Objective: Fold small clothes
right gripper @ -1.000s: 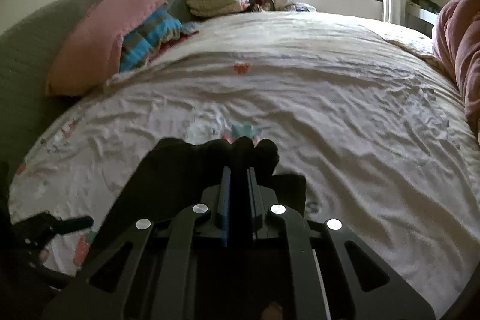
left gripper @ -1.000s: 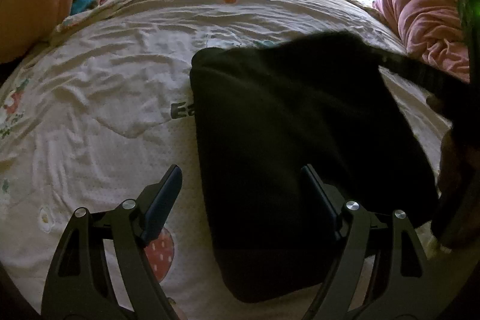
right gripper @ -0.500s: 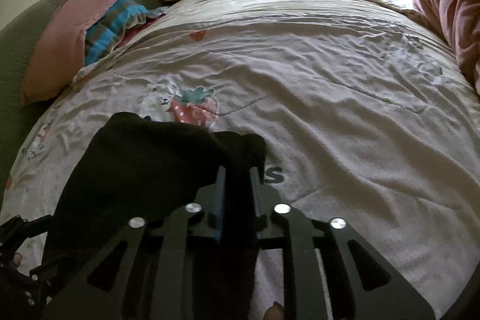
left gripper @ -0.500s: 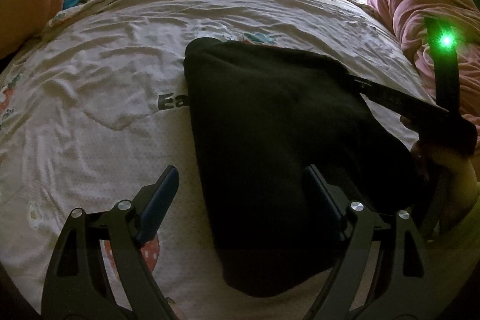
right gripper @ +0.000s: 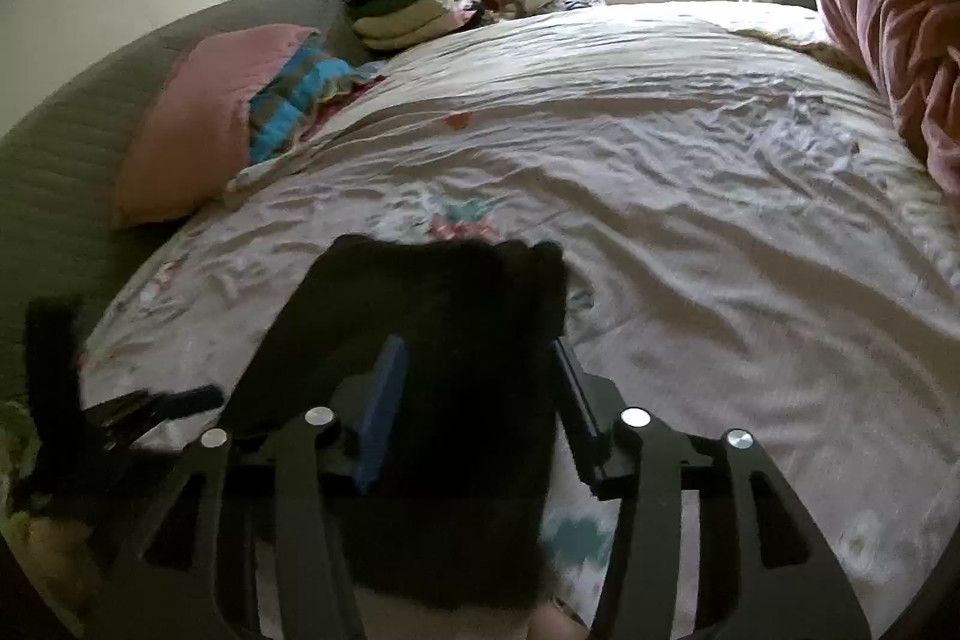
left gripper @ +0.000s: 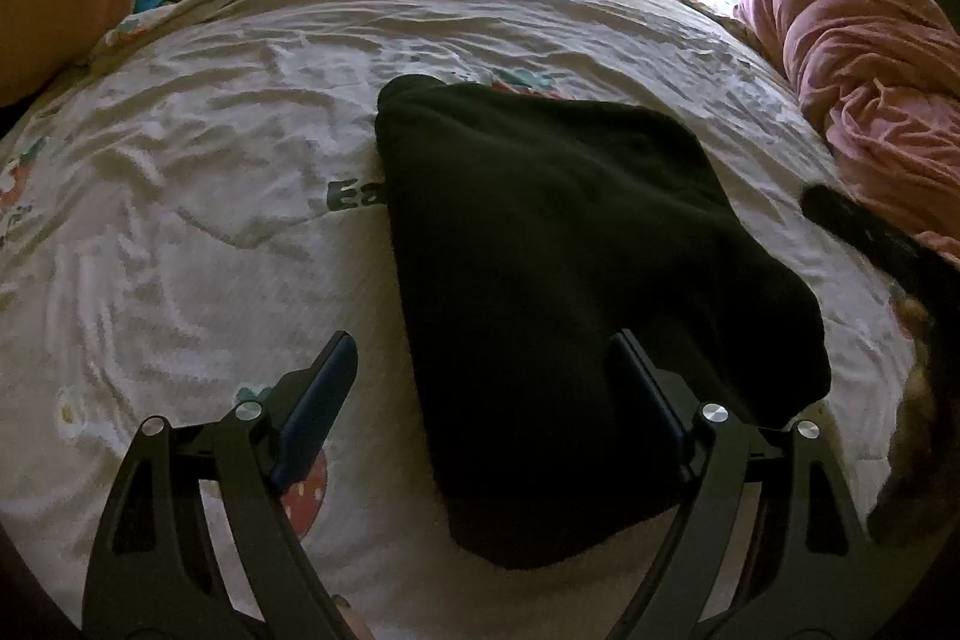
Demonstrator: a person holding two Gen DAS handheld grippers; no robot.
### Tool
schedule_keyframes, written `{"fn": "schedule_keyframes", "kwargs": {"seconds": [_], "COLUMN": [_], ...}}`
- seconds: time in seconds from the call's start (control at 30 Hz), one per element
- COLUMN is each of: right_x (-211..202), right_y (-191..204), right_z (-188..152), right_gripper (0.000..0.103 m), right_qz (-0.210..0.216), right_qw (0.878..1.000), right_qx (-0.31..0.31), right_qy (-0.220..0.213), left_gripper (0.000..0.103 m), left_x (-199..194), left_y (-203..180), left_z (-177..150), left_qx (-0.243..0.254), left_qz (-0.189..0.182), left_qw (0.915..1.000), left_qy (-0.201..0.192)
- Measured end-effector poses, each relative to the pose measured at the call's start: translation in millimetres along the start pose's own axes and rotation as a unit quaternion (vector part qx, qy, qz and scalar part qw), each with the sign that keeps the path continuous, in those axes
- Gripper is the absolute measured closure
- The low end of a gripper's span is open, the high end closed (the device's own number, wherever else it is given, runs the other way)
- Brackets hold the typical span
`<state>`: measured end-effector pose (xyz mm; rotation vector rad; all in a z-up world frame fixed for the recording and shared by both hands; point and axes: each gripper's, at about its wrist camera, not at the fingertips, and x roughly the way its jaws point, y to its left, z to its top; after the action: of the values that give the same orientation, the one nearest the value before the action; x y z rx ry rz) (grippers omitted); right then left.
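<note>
A black garment (left gripper: 558, 244) lies folded on the white printed bedsheet (left gripper: 198, 196). My left gripper (left gripper: 480, 370) is open, its fingers straddling the garment's near left edge just above it. In the right wrist view the same black garment (right gripper: 456, 340) lies between the spread fingers of my right gripper (right gripper: 477, 358), which is open. The right gripper's dark body shows at the right edge of the left wrist view (left gripper: 870, 238).
A pink blanket (left gripper: 870, 88) is heaped on the right of the bed. A pink pillow (right gripper: 198, 130) and a striped blue cloth (right gripper: 294, 100) lie by the grey headboard. A stack of folded clothes (right gripper: 402, 10) sits at the far corner near the window.
My right gripper was shut on the garment's edge, carried it over and has now opened, letting it go. The garment lies flatter. The left gripper stayed open in place.
</note>
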<state>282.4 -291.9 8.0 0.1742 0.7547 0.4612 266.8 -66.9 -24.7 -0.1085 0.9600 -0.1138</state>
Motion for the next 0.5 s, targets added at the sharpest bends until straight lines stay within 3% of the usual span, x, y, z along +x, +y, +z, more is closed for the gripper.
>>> {"fn": "schedule_keyframes", "kwargs": {"seconds": [0.23, 0.5], "right_x": [-3.6, 23.4], "right_y": [8.2, 13.0], "right_z": [-23.4, -26.1], "right_gripper": [0.054, 0.055], "right_qz": [0.053, 0.06], "right_qw": [0.998, 0.995], "right_qx": [0.02, 0.043], "right_qy": [0.036, 0.061], "left_gripper": [0.022, 0.022], "left_x": [-7.7, -9.0], "left_y": [8.3, 14.3], "left_z": [-5.9, -10.8], "left_qx": [-0.021, -0.037], "left_qz": [-0.012, -0.023], "left_qw": [0.9997, 0.999], "left_qy": [-0.002, 0.002]}}
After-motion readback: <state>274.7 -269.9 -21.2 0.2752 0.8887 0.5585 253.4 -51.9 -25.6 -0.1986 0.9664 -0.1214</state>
